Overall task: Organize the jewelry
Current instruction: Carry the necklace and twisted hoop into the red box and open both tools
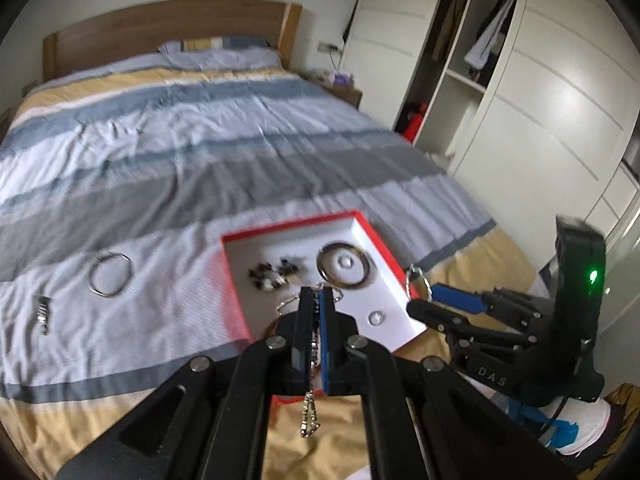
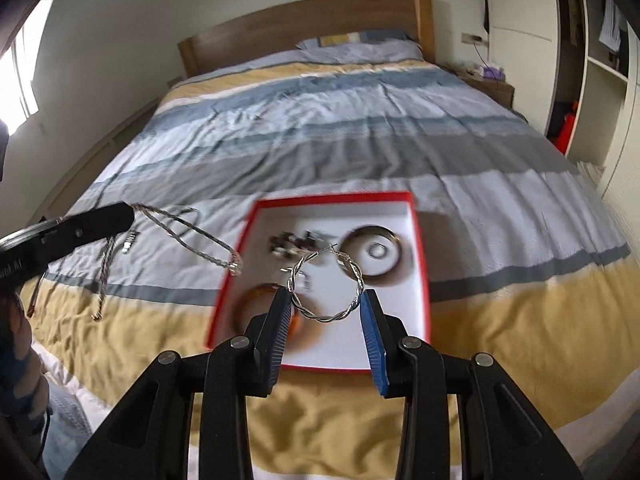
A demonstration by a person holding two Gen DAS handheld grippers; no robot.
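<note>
The striped bed (image 1: 200, 128) carries a red box (image 1: 400, 264), a ring (image 1: 110, 274) and a clip (image 1: 42, 314).

From the right wrist view the red box (image 2: 420, 240) smears with blur, so the dark clump (image 2: 294, 242) inside will not resolve into separate pieces. The amber bangle (image 2: 256, 300) is half hidden behind the right gripper's (image 2: 326, 300) finger.

In the left wrist view, the silver chain (image 1: 310, 412) vanishes between the left gripper's (image 1: 316, 300) pressed fingers, its upper run covered. The box's near corner sits behind those fingers. A small dark piece (image 1: 43, 314) on the bed (image 1: 200, 140) is too blurred to name. The hoop (image 1: 418, 280) by the right gripper is too small to make out clearly. Wardrobe contents (image 1: 486, 40) stay dim and cut off at the frame's rim.
</note>
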